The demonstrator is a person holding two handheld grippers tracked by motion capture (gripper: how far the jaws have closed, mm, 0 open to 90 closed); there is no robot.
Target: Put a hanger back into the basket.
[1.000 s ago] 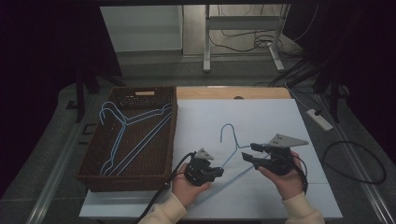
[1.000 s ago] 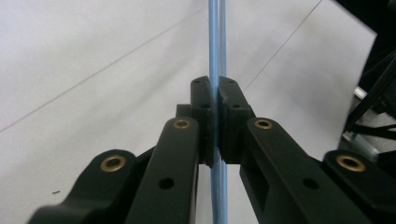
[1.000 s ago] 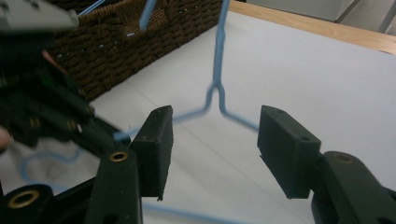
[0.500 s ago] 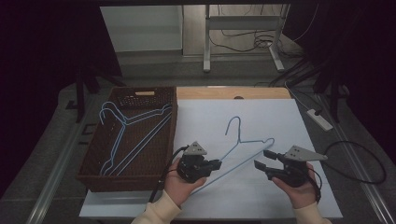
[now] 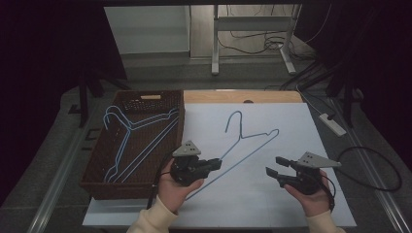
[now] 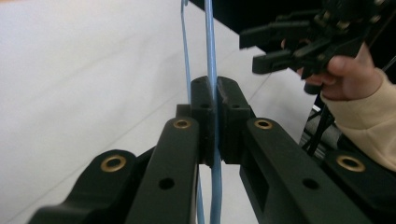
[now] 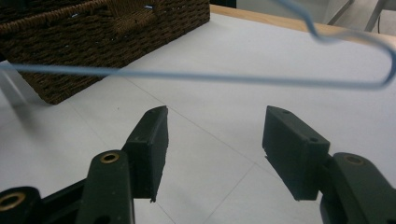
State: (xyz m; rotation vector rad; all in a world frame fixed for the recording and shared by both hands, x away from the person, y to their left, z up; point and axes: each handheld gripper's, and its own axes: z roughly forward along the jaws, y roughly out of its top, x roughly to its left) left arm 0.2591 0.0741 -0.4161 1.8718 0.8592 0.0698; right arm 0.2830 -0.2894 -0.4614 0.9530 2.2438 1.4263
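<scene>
The right gripper (image 5: 275, 171) has let go and moved away to 4 o'clock, jaws wide apart. Now only the left gripper (image 5: 215, 164) pinches the hanger (image 5: 252, 141), held over the sheet (image 5: 272, 204); it seems ready to go into the basket (image 5: 141, 97) at 9 o'clock.

White-topped table (image 5: 291, 121) (wooden strip along its far edge), brown wicker basket (image 5: 160, 99) at its left
</scene>
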